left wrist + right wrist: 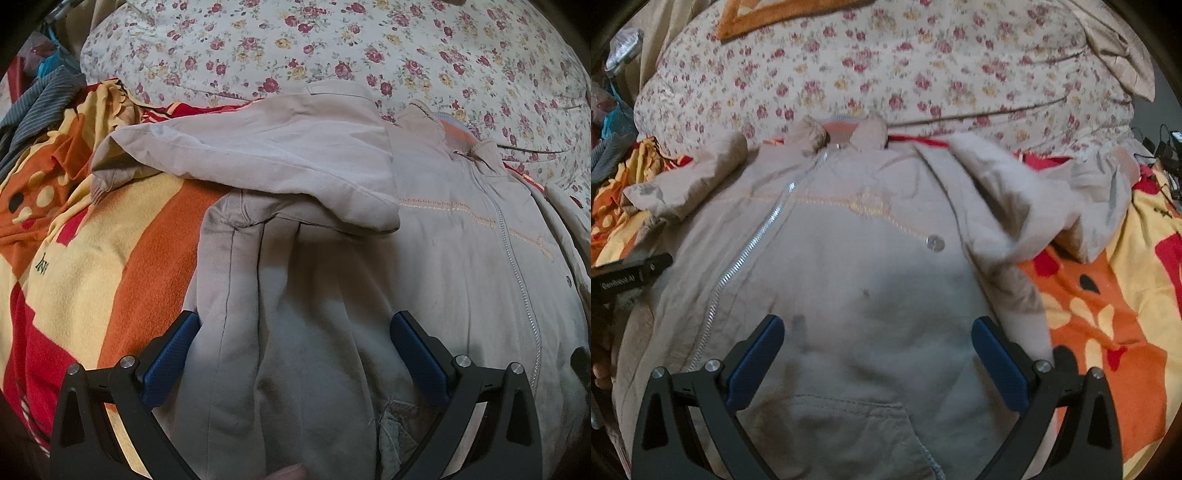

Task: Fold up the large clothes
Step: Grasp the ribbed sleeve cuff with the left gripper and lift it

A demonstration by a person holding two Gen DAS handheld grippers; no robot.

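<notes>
Left gripper (295, 332) wide open, blue pads (168, 360) spread to either side of a raised ridge of beige fabric; the left pad's tip touches the fold edge, nothing pinched. Right gripper (878, 334) also wide open, hovering above the jacket front, pads (755, 363) apart from the cloth as far as can be told (contact unclear).

Beige jacket (849, 266) lies front up on a bed, collar (842, 134) pointing away from the cameras toward a floral quilt (886, 66). Zipper (750, 243) closed, running on a diagonal in the right wrist view. A silver snap button (935, 243) sits beside stitched orange trim (871, 208). In the left wrist view one sleeve (251, 162) is folded across the chest, its ribbed cuff (98, 188) hanging over the jacket's left side edge. The other sleeve (1052, 195) lies bunched out to the right, off the body. A pocket seam (849, 402) shows near the hem.

Under the jacket: an orange, yellow and red blanket (74, 258), bare on both sides. Striped grey clothing (40, 103) is piled at far left. The left tool's black body (628, 277) pokes into the right wrist view at the left edge, just beside the jacket. Cables (1167, 147) at far right, well apart.
</notes>
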